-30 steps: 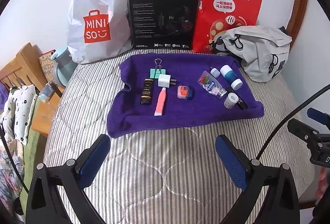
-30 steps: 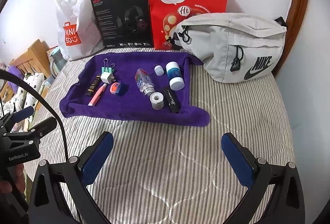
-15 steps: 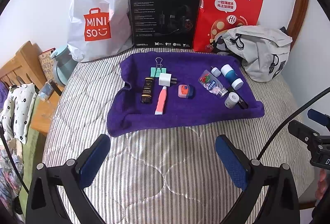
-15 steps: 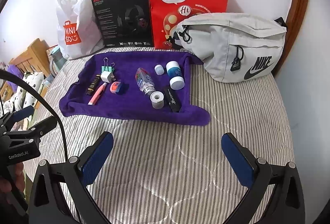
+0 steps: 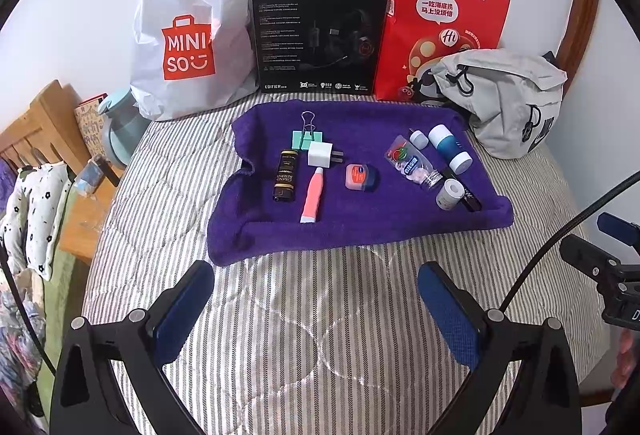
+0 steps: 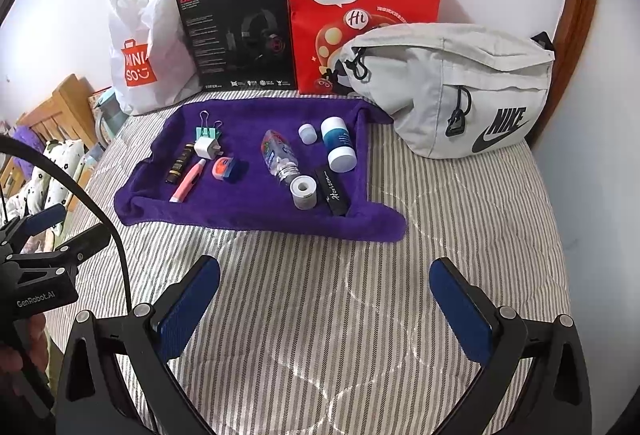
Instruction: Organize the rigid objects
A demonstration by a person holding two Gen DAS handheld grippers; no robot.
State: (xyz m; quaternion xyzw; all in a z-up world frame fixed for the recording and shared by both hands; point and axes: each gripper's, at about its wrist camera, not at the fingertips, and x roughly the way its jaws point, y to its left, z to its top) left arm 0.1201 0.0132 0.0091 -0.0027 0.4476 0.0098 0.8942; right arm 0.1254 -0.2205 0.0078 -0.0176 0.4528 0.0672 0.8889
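A purple towel [image 5: 360, 227] [image 6: 248, 211] lies on the striped bed with small rigid items on it: a green binder clip [image 5: 306, 137], a white charger [image 5: 322, 155], a dark tube [image 5: 286, 175], a pink tube [image 5: 314, 195], an orange-and-blue jar [image 5: 360, 177], a clear bottle [image 6: 278, 155], a blue-and-white container [image 6: 338, 143], a tape roll [image 6: 304, 193] and a black stick [image 6: 335, 191]. My left gripper [image 5: 316, 311] and right gripper [image 6: 326, 307] both hover open over the bed, short of the towel, with nothing between their fingers.
Against the back wall stand a white shopping bag [image 5: 188, 47], a black headset box [image 5: 320, 35] and a red paper bag [image 5: 444, 23]. A grey waist bag [image 6: 452, 87] sits right of the towel. A wooden bedside stand [image 5: 52, 139] is at the left.
Both views have shifted very slightly; the towel and its items sit a touch lower in the frames. Nothing has been picked up or moved.
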